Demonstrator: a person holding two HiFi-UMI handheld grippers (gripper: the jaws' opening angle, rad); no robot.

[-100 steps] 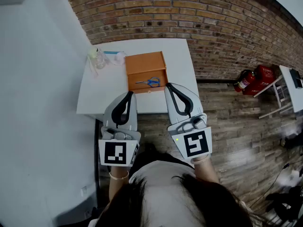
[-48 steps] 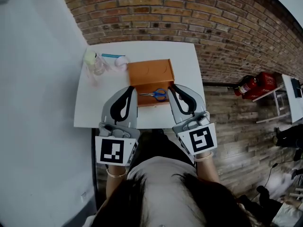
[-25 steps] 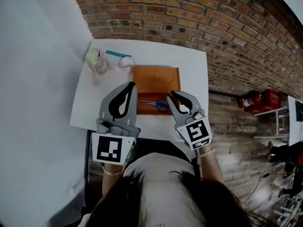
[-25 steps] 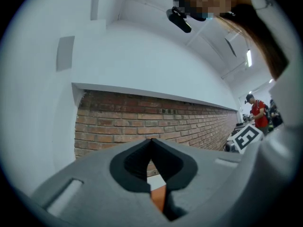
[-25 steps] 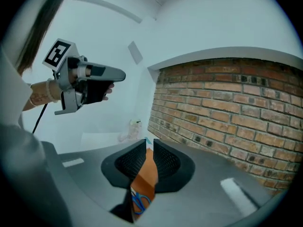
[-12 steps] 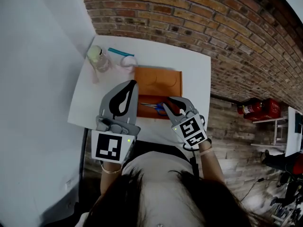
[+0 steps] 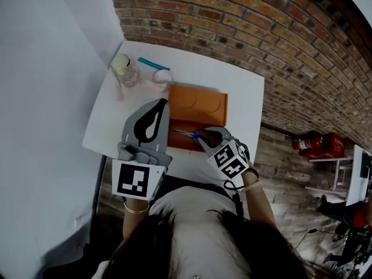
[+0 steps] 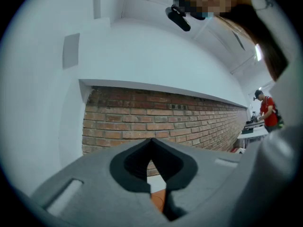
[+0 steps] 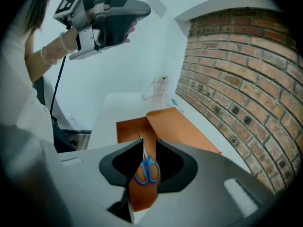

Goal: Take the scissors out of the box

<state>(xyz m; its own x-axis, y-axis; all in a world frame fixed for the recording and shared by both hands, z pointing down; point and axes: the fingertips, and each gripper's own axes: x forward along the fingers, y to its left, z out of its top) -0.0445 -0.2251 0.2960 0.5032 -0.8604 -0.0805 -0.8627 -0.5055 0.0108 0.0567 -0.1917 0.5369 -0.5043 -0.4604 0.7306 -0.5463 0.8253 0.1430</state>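
White table (image 7: pixel 244 95), orange box (image 7: pixel 197 100) on it, brick wall (image 7: pixel 261 22) behind, wooden floor (image 7: pixel 288 161)

I saw a white table (image 7: pixel 244 97) set in the corner between a red brick wall (image 7: pixel 261 34) and a plain white wall (image 7: pixel 46 68). Near its far left corner stood a clear jar (image 7: pixel 125 70) with a pale lid. A thin blue stick (image 7: pixel 150 63) lay just beside it, and next to that sat a small white round item (image 7: pixel 161 76) I couldn't identify. Off to the right, red fire extinguishers (image 7: pixel 317 142) rested on the wooden floor (image 7: pixel 290 173) at the foot of the brick wall. The left gripper view showed a person in a red top (image 8: pixel 269 112) standing far off.
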